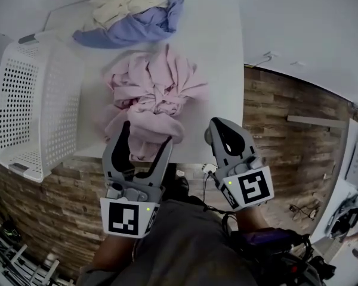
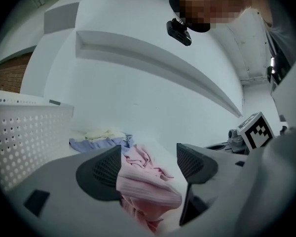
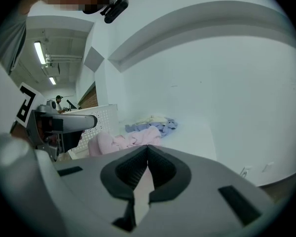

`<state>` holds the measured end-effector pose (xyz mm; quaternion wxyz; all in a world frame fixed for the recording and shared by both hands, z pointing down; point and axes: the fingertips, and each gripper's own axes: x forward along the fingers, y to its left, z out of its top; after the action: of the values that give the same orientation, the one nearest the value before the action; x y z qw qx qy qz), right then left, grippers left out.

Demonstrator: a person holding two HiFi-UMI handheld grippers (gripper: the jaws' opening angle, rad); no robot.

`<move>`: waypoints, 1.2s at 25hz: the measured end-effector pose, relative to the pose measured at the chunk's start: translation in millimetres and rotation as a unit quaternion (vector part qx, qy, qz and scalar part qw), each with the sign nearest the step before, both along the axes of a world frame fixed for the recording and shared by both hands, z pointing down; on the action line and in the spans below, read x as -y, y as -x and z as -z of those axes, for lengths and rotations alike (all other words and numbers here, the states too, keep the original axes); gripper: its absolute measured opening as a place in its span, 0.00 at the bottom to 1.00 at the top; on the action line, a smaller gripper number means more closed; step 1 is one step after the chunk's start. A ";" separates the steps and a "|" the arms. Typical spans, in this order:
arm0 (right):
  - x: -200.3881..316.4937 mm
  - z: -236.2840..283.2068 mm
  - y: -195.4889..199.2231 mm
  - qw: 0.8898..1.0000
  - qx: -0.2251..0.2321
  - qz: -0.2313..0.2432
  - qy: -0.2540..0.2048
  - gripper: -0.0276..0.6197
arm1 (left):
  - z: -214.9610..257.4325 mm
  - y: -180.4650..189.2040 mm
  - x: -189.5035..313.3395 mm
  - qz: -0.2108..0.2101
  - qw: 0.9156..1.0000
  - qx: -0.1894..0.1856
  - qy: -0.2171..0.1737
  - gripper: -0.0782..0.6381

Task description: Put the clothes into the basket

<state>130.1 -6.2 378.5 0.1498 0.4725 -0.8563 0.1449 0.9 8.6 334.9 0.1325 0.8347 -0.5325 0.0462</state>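
White bench against a pale wall, with wood-patterned floor to its right and along its near edge.

At far left, a white perforated basket stands at the bench's left end. Its long wall runs beside the clothes.

Right of it, at the back of the bench, a blue garment lies crumpled with a cream garment heaped on top, the two touching.

Nearer the person, a pink garment lies bunched at mid-bench, reaching the near edge and lying just beside the blue one. It sits between the grippers and the far heap.

The left hand-held gripper is at the near edge with its jaws wide. In the left gripper view a fold of the pink garment shows in the gap between them. Whether the pads touch the cloth cannot be told. The basket's wall rises to the left in that view.

The right hand-held gripper is just right of the pink garment over the bench's near edge. Its jaws are closed together on nothing, as the right gripper view shows. The two grippers are side by side and apart, each carrying its marker cube toward the person.
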 end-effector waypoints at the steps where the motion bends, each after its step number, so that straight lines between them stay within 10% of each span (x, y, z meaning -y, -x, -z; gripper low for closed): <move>1: 3.1 -5.6 0.0 1.000 -0.001 -0.001 0.006 0.05 | -6.8 -1.2 4.0 -0.004 1.000 -0.003 0.007 0.61; 7: 20.4 -40.3 0.2 0.999 -0.001 -0.008 0.042 0.05 | -62.4 3.1 24.9 -0.009 0.997 -0.003 0.083 0.83; 19: 39.4 -83.5 4.2 0.996 -0.007 -0.020 0.089 0.05 | -117.9 9.4 44.0 -0.029 0.989 0.035 0.138 0.84; 30: 36.3 -66.3 11.3 0.996 -0.019 -0.019 0.080 0.05 | -104.8 10.3 35.8 -0.060 0.989 0.068 0.116 0.42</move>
<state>118.8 -42.5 444.8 0.2004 0.4775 -0.8302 0.2064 -9.4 -27.3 439.7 0.1888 0.8390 -0.4803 0.1725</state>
